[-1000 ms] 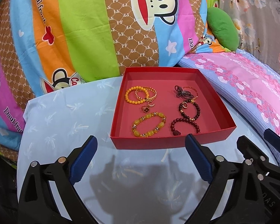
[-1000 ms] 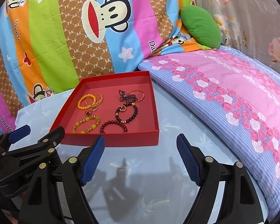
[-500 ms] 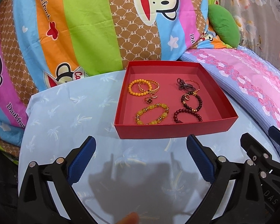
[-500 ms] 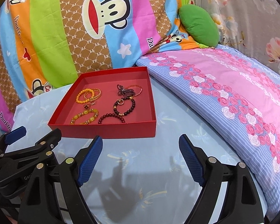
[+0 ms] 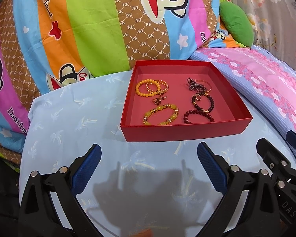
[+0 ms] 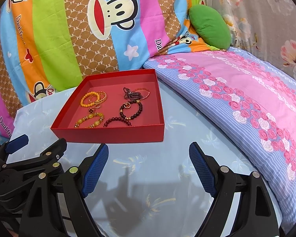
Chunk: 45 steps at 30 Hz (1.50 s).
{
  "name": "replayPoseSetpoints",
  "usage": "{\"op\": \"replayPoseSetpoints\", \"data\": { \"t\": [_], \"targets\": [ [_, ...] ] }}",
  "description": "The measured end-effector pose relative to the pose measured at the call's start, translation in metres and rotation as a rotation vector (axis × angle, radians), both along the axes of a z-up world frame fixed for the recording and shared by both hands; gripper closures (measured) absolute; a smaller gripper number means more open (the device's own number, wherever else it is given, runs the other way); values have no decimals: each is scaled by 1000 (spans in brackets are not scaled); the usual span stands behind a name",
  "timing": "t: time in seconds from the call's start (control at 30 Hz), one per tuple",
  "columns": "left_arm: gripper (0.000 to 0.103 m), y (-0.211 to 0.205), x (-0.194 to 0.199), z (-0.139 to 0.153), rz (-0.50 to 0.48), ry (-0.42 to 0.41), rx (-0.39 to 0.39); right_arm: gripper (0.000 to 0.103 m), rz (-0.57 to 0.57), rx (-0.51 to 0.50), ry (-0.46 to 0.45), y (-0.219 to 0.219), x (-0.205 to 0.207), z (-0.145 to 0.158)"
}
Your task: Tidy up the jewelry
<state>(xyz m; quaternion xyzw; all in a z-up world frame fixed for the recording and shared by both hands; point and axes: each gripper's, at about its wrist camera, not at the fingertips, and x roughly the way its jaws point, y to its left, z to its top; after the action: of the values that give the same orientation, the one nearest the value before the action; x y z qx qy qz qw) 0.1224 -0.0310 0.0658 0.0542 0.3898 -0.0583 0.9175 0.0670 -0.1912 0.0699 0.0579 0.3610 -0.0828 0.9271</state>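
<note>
Nearest the lenses, the left gripper (image 5: 149, 166) and the right gripper (image 6: 148, 166) both hover over a pale blue cloth printed with small palm trees (image 5: 73, 118), each with its black arms spread and its blue ribbed pads wide apart, so both pairs of jaws stand open with nothing but the cloth between them. In the right wrist view the left gripper shows again at the lower left, just beside the right one. Just beyond the jaws, apart from them and touching neither, sits a shallow square red cardboard box (image 5: 184, 133) with its near wall facing the pads; from the left gripper it lies ahead and a little to the right, from the right gripper ahead and to the left. Inside, on the left half, lie a yellow-green bead bracelet with gold spacers (image 5: 160, 114), a small dark flower-shaped ring (image 5: 157, 101), an orange bead bracelet (image 5: 146, 88) and a gold chain bracelet (image 5: 158, 86) overlapping it. On the right half lie two dark red bead bracelets (image 5: 200, 108), touching one another, and behind them a dark beaded bow (image 5: 195, 85) with what looks like a thin gold bangle (image 5: 205, 83) against it, though that far corner is too small to be sure. To the right of the box rises a pink and blue rose-patterned pillow (image 6: 246, 98). Behind everything stands a bright striped quilt with cartoon monkey faces (image 5: 88, 29), and a green cushion (image 6: 209, 27) rests at its right end.
</note>
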Motion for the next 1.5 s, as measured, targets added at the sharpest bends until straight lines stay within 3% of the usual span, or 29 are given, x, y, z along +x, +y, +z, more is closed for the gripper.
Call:
{"op": "replayPoseSetpoints", "data": {
  "t": [1.5],
  "targets": [
    [10,0,-1,-5,12,18,22,17,-4,2,18,0,0,-5]
  ]
}}
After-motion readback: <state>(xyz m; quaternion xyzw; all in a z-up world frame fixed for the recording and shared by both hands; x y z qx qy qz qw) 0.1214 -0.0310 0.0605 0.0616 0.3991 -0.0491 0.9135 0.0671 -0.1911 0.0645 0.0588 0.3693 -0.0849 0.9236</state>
